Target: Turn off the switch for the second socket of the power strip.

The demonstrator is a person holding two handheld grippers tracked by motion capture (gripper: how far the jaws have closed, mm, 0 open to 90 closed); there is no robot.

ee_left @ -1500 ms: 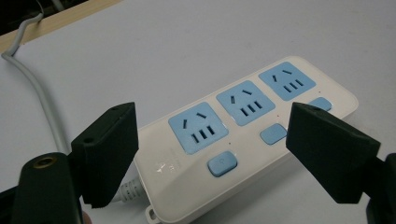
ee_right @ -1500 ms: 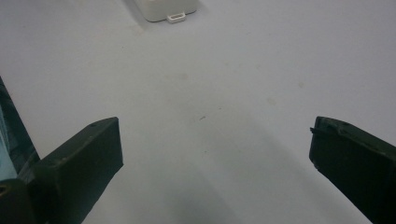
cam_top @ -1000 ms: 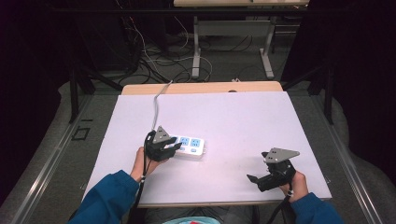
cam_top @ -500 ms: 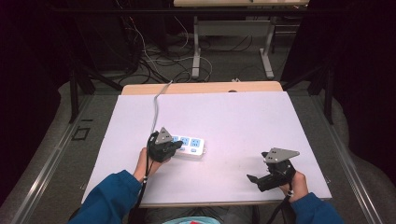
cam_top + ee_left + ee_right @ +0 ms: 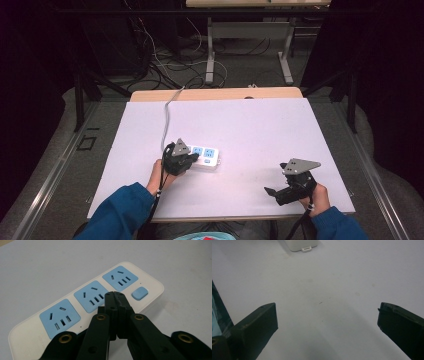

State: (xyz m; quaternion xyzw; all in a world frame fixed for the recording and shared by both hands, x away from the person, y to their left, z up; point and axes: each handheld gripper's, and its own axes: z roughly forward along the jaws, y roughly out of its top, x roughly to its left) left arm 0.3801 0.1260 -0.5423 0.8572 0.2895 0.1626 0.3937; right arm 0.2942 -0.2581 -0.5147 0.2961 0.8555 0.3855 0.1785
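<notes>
A white power strip [image 5: 207, 157] [image 5: 87, 302] with three blue sockets and a blue switch lies on the white table [image 5: 240, 130], its grey cord [image 5: 167, 117] running to the far edge. My left gripper [image 5: 189, 160] [image 5: 114, 293] is shut with nothing between its jaws, its tips just above the strip's middle socket. My right gripper [image 5: 270, 191] [image 5: 327, 317] rests near the front right of the table, jaws wide open and nothing between them. One end of the strip [image 5: 300, 245] shows at the top of the right gripper view.
Blue sleeves reach in from the bottom edge. A wooden table edge [image 5: 215, 94] lies beyond the white top. On the floor behind are tangled cables [image 5: 165, 65] and metal desk legs [image 5: 210, 55].
</notes>
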